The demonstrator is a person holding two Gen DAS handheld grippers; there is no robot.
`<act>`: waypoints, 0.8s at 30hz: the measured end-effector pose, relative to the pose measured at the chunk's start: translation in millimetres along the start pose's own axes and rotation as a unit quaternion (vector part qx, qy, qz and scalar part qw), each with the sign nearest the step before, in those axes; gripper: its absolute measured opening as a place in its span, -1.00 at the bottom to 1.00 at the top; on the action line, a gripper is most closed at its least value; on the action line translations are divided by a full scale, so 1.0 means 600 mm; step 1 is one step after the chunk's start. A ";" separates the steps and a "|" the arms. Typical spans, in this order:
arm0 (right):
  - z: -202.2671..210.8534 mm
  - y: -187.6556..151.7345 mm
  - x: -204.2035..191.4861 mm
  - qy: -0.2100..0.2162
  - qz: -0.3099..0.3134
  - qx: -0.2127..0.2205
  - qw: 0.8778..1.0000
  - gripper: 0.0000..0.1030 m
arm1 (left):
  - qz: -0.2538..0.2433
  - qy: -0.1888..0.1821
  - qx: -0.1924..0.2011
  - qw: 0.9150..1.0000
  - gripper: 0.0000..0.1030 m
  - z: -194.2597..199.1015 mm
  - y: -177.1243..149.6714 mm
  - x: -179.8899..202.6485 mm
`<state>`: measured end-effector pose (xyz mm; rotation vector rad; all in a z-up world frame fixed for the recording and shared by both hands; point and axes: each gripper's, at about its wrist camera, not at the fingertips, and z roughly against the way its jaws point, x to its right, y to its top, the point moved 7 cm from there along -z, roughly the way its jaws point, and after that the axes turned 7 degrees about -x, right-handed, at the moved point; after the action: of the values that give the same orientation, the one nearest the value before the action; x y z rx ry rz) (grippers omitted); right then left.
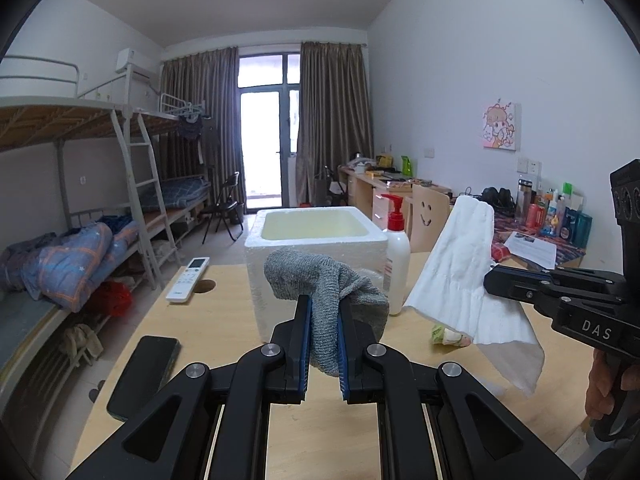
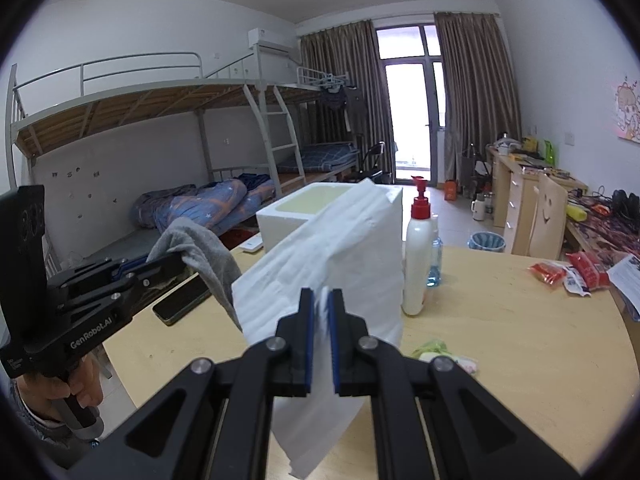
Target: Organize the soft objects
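My left gripper (image 1: 323, 308) is shut on a grey knitted cloth (image 1: 320, 276) and holds it above the table, in front of a white foam box (image 1: 316, 236). The cloth also shows in the right wrist view (image 2: 200, 252), draped over the left gripper (image 2: 176, 260). My right gripper (image 2: 320, 300) is shut on a white towel (image 2: 320, 248) that hangs in the air before the foam box (image 2: 288, 216). In the left wrist view the towel (image 1: 460, 268) hangs from the right gripper (image 1: 492, 280) at the right.
On the wooden table (image 1: 224, 320) lie a black phone (image 1: 144, 372), a white remote (image 1: 188, 280), a red-pump lotion bottle (image 1: 396, 264) and a small green-pink soft item (image 1: 448, 336). Red snack packets (image 2: 568, 272) lie at the right. Bunk beds stand to the left.
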<state>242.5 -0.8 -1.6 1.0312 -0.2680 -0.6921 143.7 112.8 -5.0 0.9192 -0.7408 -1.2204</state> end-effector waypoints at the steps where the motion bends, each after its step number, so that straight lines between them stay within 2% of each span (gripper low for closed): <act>1: 0.000 0.000 -0.001 0.000 0.000 -0.001 1.000 -0.82 | 0.000 -0.002 -0.001 1.000 -0.77 -0.001 0.000 -0.001; 12: 0.003 0.026 -0.011 -0.001 0.017 0.011 1.000 -0.82 | 0.010 -0.006 0.012 1.000 -0.77 0.000 0.027 -0.014; 24: 0.024 0.082 -0.027 -0.001 0.042 0.046 0.998 -0.82 | -0.005 -0.006 0.054 0.998 -0.77 0.028 0.094 -0.008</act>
<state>242.6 15.6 49.5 1.1013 -0.3462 -0.6085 153.6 119.5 53.0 1.0060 -0.8203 -1.2048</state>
